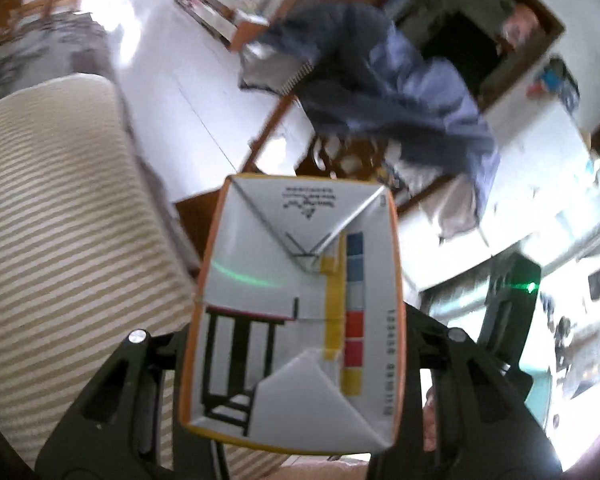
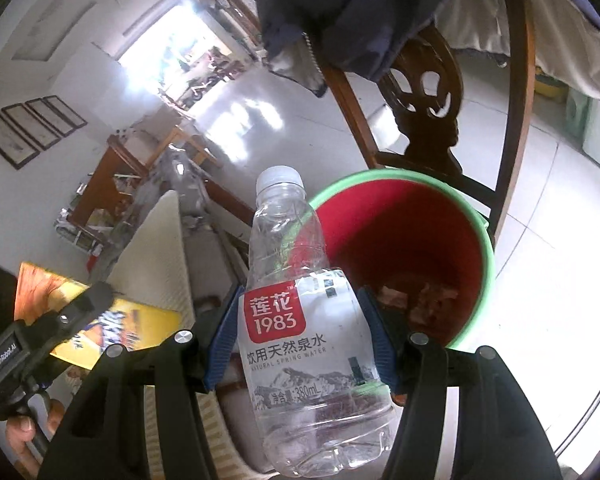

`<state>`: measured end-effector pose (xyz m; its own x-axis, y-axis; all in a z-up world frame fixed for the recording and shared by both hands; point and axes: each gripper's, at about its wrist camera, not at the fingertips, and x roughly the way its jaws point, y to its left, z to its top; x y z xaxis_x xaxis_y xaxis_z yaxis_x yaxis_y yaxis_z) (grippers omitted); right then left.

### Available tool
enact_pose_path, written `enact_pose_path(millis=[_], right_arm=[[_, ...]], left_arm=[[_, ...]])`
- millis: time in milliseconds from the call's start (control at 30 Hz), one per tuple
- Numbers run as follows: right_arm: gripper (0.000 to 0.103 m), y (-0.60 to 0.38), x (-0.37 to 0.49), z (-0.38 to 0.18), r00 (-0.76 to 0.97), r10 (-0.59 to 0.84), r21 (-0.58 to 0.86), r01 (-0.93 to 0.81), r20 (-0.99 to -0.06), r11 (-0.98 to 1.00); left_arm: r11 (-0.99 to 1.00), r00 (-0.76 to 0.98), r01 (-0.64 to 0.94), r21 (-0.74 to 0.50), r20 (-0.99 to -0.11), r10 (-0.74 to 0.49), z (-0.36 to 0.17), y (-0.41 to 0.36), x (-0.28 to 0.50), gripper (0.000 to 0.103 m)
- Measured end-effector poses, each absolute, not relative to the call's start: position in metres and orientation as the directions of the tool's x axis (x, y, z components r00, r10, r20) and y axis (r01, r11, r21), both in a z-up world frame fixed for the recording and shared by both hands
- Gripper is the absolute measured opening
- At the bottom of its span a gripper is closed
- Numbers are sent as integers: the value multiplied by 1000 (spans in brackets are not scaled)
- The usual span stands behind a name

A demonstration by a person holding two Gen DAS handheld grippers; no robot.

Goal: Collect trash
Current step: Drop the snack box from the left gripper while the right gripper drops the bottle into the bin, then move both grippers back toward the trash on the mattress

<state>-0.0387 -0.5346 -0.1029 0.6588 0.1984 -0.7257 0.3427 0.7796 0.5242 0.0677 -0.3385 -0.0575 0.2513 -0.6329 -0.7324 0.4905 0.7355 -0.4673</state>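
Note:
In the left wrist view my left gripper is shut on a drink carton, whose white folded bottom with orange edges faces the camera. In the right wrist view my right gripper is shut on an empty clear water bottle with a white cap and a red and white label; the blue pads press its sides. A red bucket with a green rim stands on the floor just behind the bottle, with brownish scraps at its bottom. The left gripper with the orange carton shows at lower left.
A dark wooden chair draped with a navy jacket stands behind the bucket on the white tiled floor. A beige striped cushion fills the left of the left wrist view. Wooden furniture lines the far walls.

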Motion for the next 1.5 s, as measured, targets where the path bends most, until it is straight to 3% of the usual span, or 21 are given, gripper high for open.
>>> enact_pose_path(millis=[67,167,267,600,1067,1500], right_arm=[[57,-536,-37,-108,649,197,519,352,-735,779],[57,-537,-34,-114,640,195,516,362,-743,777],[57,-538,-33,-119,632,185,505,373,-753,778],[57,-548,-30,-127,621,177,507,407,-764,760],[61,-579,-17,-135,598,85,458,508,-797,729],[70,-520,-28,-86,640,164,487,368,-751,792]], left_arm=[[731,219,520,-442,-758,-614,-65,-356,65,37],[716,160,553,-426,-790,-593,-75,-379,65,52],[731,195,540,-418,-782,-592,-70,-379,66,81],[751,299,462,-471,-715,-632,-46,-341,62,81],[775,371,397,-491,-687,-625,-38,-281,44,81],[824,466,324,-465,-679,-567,-29,-219,24,81]])
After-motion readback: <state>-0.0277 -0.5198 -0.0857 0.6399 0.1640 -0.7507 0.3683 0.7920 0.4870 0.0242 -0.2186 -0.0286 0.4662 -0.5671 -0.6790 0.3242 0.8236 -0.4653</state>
